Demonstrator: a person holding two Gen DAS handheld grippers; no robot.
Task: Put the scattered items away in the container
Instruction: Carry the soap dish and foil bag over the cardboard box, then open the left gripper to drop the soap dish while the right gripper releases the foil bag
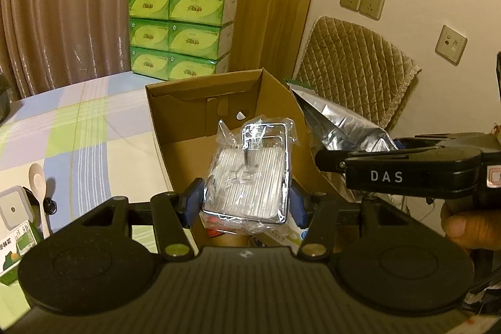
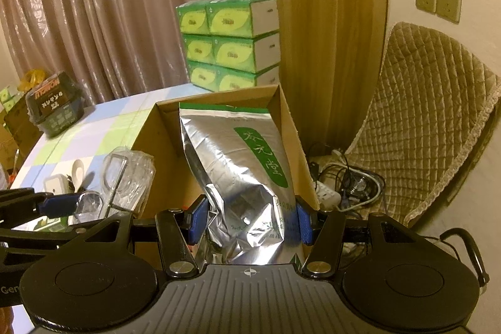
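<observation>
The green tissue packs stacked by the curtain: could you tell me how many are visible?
6 green tissue packs show their fronts: two columns, three rows, stacked at the table's far edge. More may be hidden behind.

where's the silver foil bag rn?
Held in the right gripper: the silver foil bag stands over the cardboard box, near its right wall. The left wrist view shows it at the box's right edge.

stacked tissue packs [image 1: 180, 30], quilted chair [image 2: 432, 121], wall sockets [image 1: 362, 0]

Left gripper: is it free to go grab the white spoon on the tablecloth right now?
Probably not yet: the left gripper is shut on a plastic-wrapped metal item above the cardboard box. The white spoon lies unobstructed.
</observation>
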